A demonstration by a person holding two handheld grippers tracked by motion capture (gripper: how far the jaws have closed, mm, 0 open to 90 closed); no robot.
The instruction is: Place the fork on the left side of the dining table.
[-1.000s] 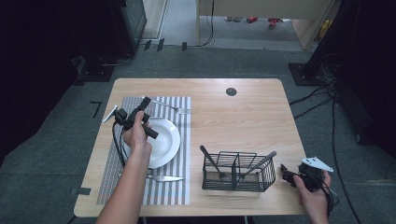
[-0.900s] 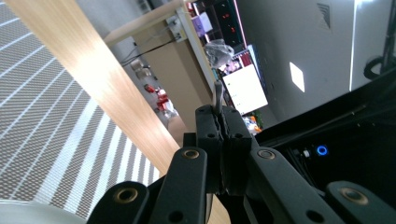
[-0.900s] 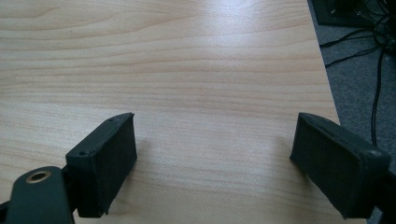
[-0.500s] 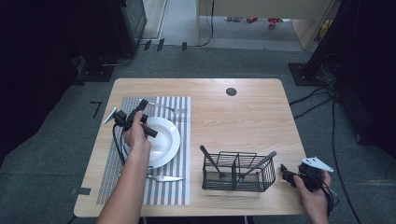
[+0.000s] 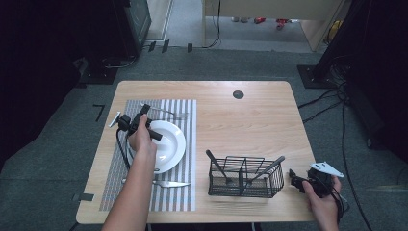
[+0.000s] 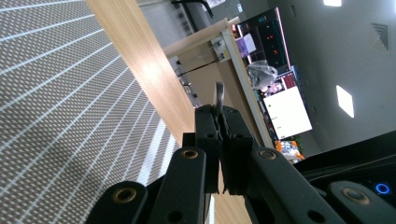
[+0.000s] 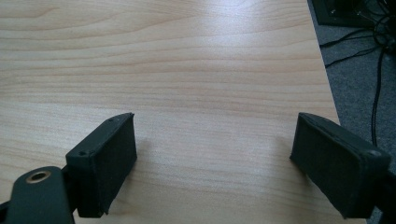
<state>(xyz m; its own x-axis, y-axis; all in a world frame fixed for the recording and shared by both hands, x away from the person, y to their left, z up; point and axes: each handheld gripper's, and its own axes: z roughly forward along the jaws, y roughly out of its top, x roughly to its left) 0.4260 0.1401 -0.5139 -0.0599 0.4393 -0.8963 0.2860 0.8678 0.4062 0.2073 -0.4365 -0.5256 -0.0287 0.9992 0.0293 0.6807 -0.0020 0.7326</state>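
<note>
My left gripper point(image 5: 143, 110) hovers over the striped placemat point(image 5: 113, 178), at the left rim of the white plate point(image 5: 168, 144). It is rolled on its side. In the left gripper view the left gripper point(image 6: 219, 116) is shut on a thin grey metal strip point(image 6: 219, 95) that sticks out past the tips; the rest of the strip is hidden. A fork point(image 5: 168, 113) lies on the mat beyond the plate, and a knife point(image 5: 166, 183) lies on it nearer the person. My right gripper point(image 5: 294, 179) rests at the table's near right corner, and in its own view the right gripper point(image 7: 215, 149) is open over bare wood.
A black wire basket point(image 5: 245, 185) with two black-handled utensils stands between the plate and the right hand. A round dark cable hole point(image 5: 238, 94) sits near the far edge. The table's right edge point(image 7: 327, 79) runs close beside the right gripper.
The left hand has sunk a little toward the placemat and drifted slightly toward the person, jaws still shut. The right hand has not moved.
</note>
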